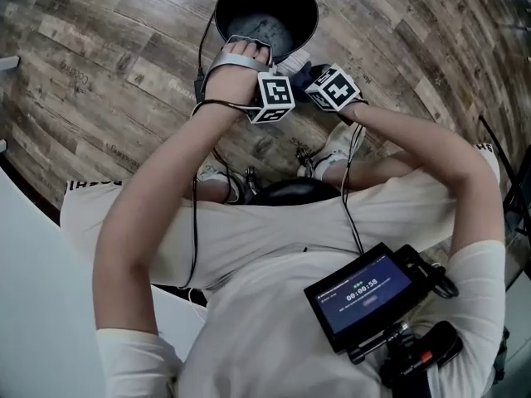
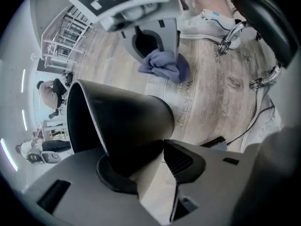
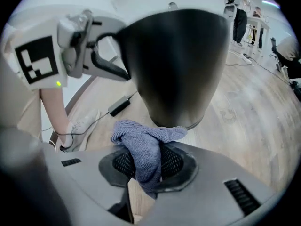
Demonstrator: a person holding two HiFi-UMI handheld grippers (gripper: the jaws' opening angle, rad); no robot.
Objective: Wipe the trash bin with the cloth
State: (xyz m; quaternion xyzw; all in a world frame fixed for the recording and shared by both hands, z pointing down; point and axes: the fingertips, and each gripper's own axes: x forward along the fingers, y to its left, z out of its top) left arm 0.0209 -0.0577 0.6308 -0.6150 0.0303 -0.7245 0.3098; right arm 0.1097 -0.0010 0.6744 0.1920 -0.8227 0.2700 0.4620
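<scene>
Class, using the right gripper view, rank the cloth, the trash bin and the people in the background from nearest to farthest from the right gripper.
1. Cloth, clamped between the jaws of the right gripper.
2. Trash bin, just ahead, centre.
3. People, far back, upper right.

The left hand (image 1: 237, 70) covers the near rim of the trash bin (image 1: 265, 11); fine print on the screen (image 1: 365, 293) is unreadable.
</scene>
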